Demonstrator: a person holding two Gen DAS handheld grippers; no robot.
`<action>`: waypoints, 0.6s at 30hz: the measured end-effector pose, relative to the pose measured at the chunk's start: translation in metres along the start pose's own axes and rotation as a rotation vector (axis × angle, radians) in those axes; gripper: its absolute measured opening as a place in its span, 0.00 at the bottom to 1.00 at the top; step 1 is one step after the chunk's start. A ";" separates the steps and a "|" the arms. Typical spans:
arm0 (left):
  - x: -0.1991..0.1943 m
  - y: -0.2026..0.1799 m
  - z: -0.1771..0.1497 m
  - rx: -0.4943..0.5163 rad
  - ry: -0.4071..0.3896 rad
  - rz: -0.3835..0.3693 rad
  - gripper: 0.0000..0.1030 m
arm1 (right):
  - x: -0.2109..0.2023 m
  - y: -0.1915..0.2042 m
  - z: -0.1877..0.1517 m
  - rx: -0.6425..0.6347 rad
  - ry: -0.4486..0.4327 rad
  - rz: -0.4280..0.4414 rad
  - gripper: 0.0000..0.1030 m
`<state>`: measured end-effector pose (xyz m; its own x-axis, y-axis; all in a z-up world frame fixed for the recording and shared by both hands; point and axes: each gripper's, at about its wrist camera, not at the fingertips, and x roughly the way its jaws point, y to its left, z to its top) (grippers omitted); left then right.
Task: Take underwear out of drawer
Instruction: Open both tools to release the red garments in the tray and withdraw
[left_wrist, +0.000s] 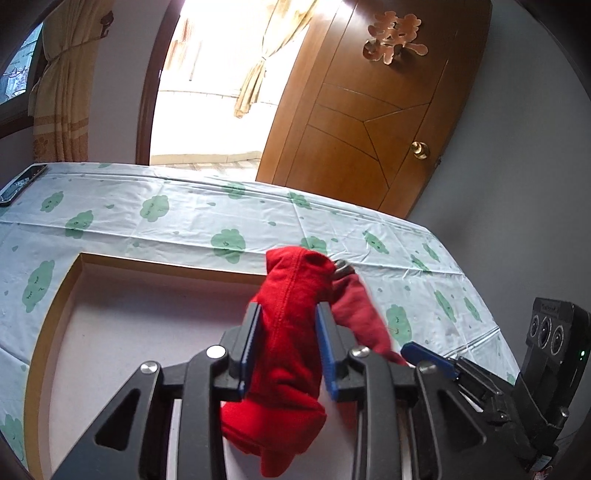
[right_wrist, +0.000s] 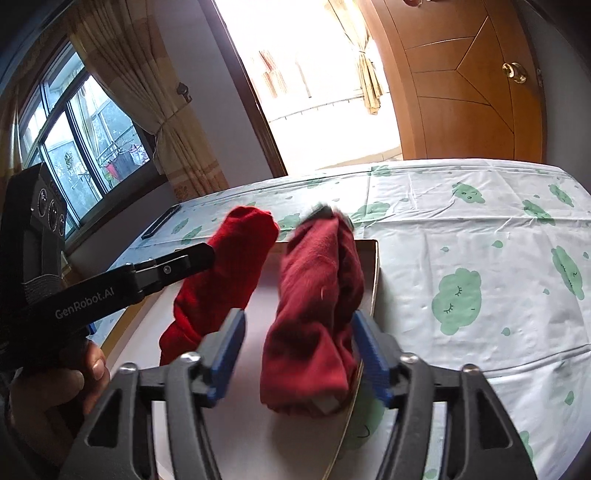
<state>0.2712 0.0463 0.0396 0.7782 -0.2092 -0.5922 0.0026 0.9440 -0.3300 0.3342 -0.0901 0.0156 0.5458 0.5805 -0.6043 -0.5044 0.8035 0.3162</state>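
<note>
Black linkage arms with blue pads fill the foreground of both wrist views. Left claw (left_wrist: 288, 350): its pads pinch a bright red piece of underwear (left_wrist: 291, 325), which rises bunched above the fingertips and hangs in a fold below them, over the pale floor of the drawer (left_wrist: 122, 332). Right claw (right_wrist: 299, 354): its jaws stand spread, with a darker red piece of underwear (right_wrist: 317, 314) upright between them; the pads do not press on the cloth, and a gap shows on the left-hand side. This darker piece has a grey band at its top and its lower end lies at the right wall of the drawer (right_wrist: 375, 280).

Seen from the right wrist, the left claw enters from the left with its bright red piece (right_wrist: 229, 273) lifted over the drawer, and a hand (right_wrist: 55, 391) grips its handle. Seen from the left wrist, the darker piece (left_wrist: 360, 310) stands just beside the bright one, and one blue fingertip of the right claw (left_wrist: 424, 354) shows at lower right.

The drawer is a shallow, wood-edged tray lying on a counter covered by a white cloth printed with green clouds (right_wrist: 461, 295). A dark phone (left_wrist: 22, 182) lies at the far left edge of the cloth. Behind stand a wooden door (left_wrist: 369, 129), a bright doorway and tied curtains (right_wrist: 147, 96).
</note>
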 end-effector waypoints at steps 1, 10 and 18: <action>-0.001 0.000 0.000 0.002 -0.002 -0.005 0.34 | -0.002 0.000 -0.002 0.004 -0.008 0.001 0.70; -0.017 -0.001 -0.017 -0.006 -0.013 -0.068 0.50 | -0.016 -0.005 -0.019 0.014 -0.027 0.013 0.71; -0.037 -0.010 -0.042 0.042 -0.010 -0.111 0.52 | -0.035 0.011 -0.043 0.013 -0.035 0.073 0.75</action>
<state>0.2158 0.0337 0.0337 0.7780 -0.3102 -0.5464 0.1151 0.9253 -0.3614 0.2809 -0.1074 0.0082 0.5311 0.6416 -0.5534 -0.5354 0.7604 0.3677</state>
